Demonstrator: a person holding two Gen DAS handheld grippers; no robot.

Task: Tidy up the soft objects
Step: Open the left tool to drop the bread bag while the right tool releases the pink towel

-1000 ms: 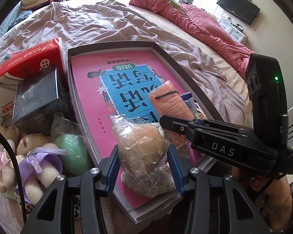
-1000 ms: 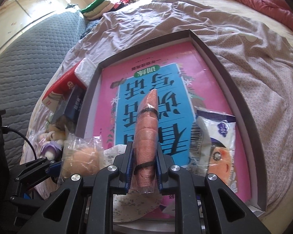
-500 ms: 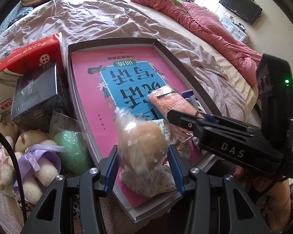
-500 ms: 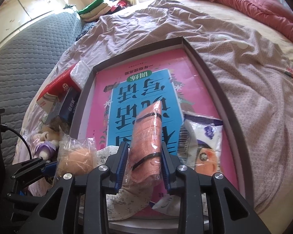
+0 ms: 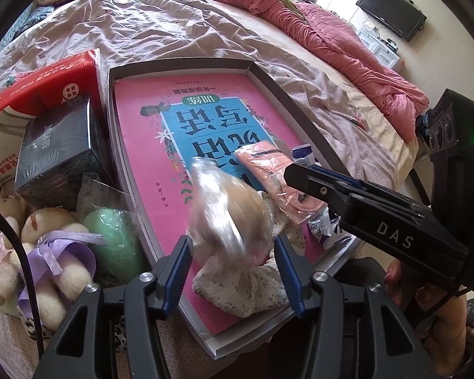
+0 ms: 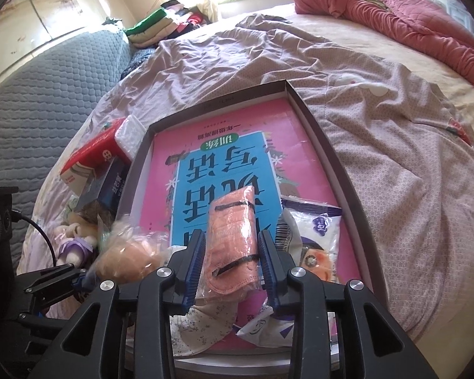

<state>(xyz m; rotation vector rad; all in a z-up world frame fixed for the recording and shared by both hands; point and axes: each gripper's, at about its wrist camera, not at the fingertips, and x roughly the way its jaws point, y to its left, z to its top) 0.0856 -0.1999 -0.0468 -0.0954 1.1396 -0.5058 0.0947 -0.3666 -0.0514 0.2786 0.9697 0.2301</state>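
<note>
Nearest me, the left gripper [image 5: 230,265] jaws have just been opening around the tan plush ball in crinkly clear wrap [image 5: 229,218]; its pads are now standing clear, so I am reading it as released onto the white floral cloth [image 5: 252,287]. The right gripper [image 6: 232,263] jaws have just been opening too, leaving the salmon-pink folded mask pack in clear film [image 6: 232,246] loose between them. Both are lying in the shallow grey box lid [image 5: 303,126], on the pink-and-blue book [image 5: 148,132]. Two items look placed.

The far half of the tray [image 6: 328,145] lies bare — boxes [image 5: 57,145] crowd its left side.
</note>
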